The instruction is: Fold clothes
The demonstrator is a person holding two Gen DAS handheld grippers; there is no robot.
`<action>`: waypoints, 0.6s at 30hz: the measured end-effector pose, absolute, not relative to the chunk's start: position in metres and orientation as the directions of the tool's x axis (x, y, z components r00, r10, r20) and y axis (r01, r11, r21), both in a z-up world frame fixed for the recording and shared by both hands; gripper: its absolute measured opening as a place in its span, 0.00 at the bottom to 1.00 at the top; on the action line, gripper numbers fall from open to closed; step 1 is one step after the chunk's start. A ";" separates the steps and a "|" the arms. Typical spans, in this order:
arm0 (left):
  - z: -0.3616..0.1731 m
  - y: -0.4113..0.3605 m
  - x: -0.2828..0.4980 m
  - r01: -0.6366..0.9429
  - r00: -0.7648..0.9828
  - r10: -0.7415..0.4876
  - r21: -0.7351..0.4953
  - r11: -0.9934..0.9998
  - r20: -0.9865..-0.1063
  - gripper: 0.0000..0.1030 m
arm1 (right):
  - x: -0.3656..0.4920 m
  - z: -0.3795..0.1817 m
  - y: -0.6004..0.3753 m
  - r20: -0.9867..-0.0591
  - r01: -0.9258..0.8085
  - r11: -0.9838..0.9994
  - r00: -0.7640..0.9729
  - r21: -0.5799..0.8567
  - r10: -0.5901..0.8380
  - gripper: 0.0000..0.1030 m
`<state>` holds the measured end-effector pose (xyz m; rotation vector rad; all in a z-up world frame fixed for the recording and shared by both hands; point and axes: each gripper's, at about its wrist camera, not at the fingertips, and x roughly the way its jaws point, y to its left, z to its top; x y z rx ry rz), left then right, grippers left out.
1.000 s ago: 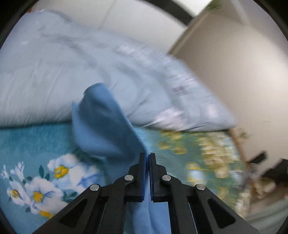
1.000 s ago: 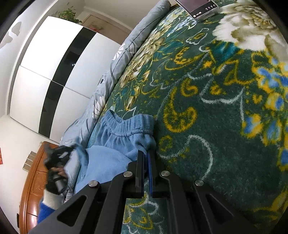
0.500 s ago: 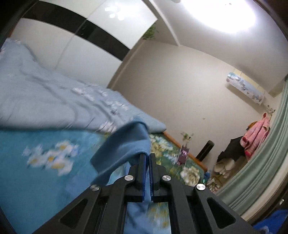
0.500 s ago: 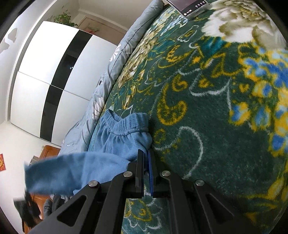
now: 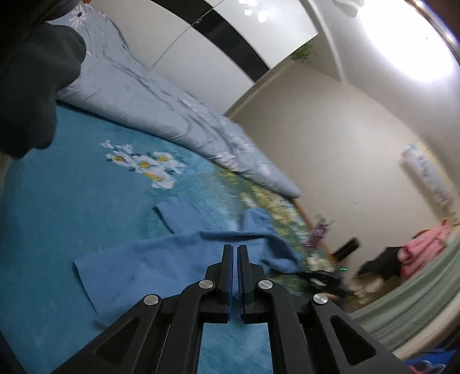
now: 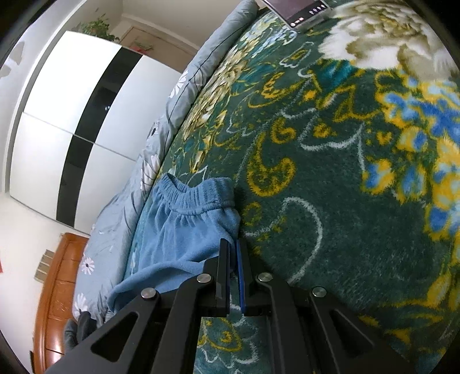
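A pair of blue fleece trousers (image 5: 161, 267) lies on the flowered bed blanket (image 5: 72, 201). In the left wrist view one leg lies flat across the blanket and the other leg end (image 5: 178, 214) shows behind it. My left gripper (image 5: 234, 250) is shut, its tips over the trouser fabric; I cannot tell whether cloth is pinched. In the right wrist view the elastic waistband (image 6: 195, 192) lies flat. My right gripper (image 6: 233, 244) is shut at the trousers' edge (image 6: 184, 236), with a thin gap between the pads and blue fabric against the left pad.
A rolled grey-blue quilt (image 5: 161, 109) lies along the far side of the bed, also in the right wrist view (image 6: 126, 207). A dark garment (image 5: 31, 80) is at the upper left. A tablet-like device (image 6: 299, 11) lies on the blanket. A wardrobe (image 6: 72, 120) and wooden headboard (image 6: 54, 293) stand beyond.
My left gripper swung the lifted trouser leg over and down; the leg now lies flat on the blanket. The right gripper has stayed at the waistband side.
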<state>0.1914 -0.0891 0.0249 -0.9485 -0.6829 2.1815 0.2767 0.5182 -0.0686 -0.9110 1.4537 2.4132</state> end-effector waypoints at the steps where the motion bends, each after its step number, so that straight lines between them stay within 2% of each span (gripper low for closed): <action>1: 0.021 -0.083 0.184 -0.347 -0.521 0.718 -0.654 -0.672 -0.461 0.04 | 0.276 -0.068 0.518 -0.588 -0.447 -0.509 -0.794 0.735 -0.152 0.05; 4: 0.008 -0.061 0.154 -0.332 -0.505 0.677 -0.604 -0.725 -0.535 0.05 | 0.276 -0.064 0.518 -0.593 -0.446 -0.522 -0.791 0.727 -0.151 0.05; 6: -0.005 -0.048 0.128 -0.299 -0.495 0.641 -0.577 -0.760 -0.587 0.10 | 0.275 -0.060 0.517 -0.594 -0.441 -0.536 -0.790 0.720 -0.148 0.05; 8: -0.019 -0.040 0.101 -0.243 -0.487 0.597 -0.557 -0.794 -0.638 0.26 | 0.274 -0.059 0.518 -0.601 -0.442 -0.546 -0.786 0.711 -0.145 0.05; 9: -0.028 -0.038 0.088 -0.205 -0.485 0.565 -0.542 -0.815 -0.667 0.29 | 0.274 -0.059 0.520 -0.605 -0.448 -0.546 -0.784 0.708 -0.141 0.05; 10: -0.037 -0.036 0.075 -0.163 -0.481 0.532 -0.525 -0.836 -0.697 0.32 | 0.273 -0.059 0.521 -0.609 -0.454 -0.545 -0.782 0.705 -0.137 0.07; 12: -0.047 -0.031 0.061 -0.129 -0.457 0.516 -0.519 -0.845 -0.725 0.33 | 0.273 -0.059 0.526 -0.616 -0.470 -0.539 -0.778 0.699 -0.122 0.18; 14: -0.057 -0.026 0.048 -0.111 -0.429 0.511 -0.518 -0.848 -0.745 0.33 | 0.271 -0.057 0.531 -0.618 -0.478 -0.540 -0.779 0.693 -0.104 0.22; 18: -0.071 -0.011 0.040 -0.120 -0.361 0.572 -0.572 -0.811 -0.736 0.35 | 0.259 -0.056 0.543 -0.624 -0.484 -0.543 -0.775 0.687 -0.099 0.32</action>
